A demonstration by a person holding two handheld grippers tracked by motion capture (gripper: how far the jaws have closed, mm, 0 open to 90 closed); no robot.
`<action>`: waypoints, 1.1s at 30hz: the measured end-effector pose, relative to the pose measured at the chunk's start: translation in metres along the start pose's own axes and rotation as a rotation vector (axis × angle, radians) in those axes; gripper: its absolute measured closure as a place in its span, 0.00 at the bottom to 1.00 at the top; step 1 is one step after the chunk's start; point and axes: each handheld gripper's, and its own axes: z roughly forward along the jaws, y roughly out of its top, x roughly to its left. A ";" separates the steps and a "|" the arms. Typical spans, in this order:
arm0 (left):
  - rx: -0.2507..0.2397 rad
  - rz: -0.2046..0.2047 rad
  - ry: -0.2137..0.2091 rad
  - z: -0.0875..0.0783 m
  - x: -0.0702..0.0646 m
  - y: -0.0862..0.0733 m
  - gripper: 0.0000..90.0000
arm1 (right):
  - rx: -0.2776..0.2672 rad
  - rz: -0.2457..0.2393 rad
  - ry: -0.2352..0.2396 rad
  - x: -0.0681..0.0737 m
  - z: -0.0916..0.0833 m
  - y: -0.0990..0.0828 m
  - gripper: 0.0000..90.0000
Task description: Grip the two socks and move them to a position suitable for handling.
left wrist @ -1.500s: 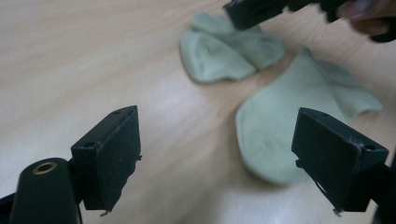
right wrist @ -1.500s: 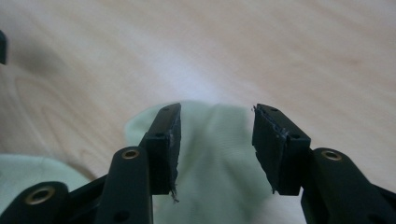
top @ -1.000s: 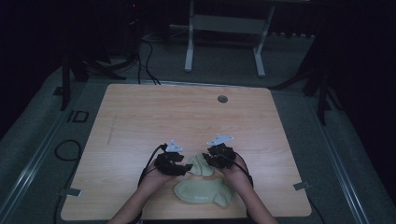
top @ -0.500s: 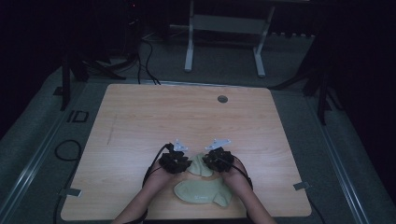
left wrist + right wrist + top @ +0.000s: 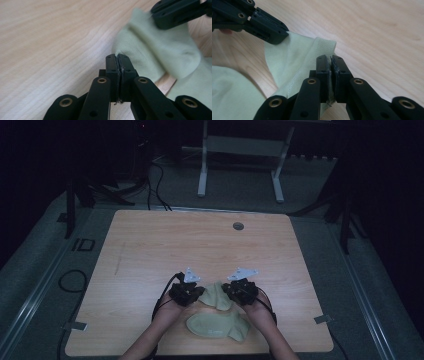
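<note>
On the pale wooden bench (image 5: pixel 150 260), a light green sock (image 5: pixel 216 295) lies near the six o'clock edge — left gripper (image 5: pixel 187 293) and right gripper (image 5: pixel 241 291), jaws just closed, each pinch its cuff, likely to lift or spread it.

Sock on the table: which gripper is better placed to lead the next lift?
Neither clearly; both. The left gripper and the right gripper have each just closed on the upper sock, pinching opposite edges of it. A two-handed lift looks most likely.
</note>
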 end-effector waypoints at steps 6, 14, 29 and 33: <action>-0.024 0.002 0.013 -0.018 0.000 0.006 0.98 | -0.046 0.016 -0.020 -0.007 -0.029 -0.001 0.96; 0.010 -0.014 0.020 -0.020 0.008 0.002 0.98 | -0.062 0.110 -0.074 -0.032 -0.047 -0.015 0.97; 0.077 0.006 0.014 0.006 0.010 -0.006 0.82 | 0.075 0.200 -0.092 -0.057 -0.005 -0.049 0.77; 0.029 -0.019 0.019 -0.003 0.013 -0.004 0.77 | 0.059 0.208 -0.110 -0.059 -0.012 -0.049 0.72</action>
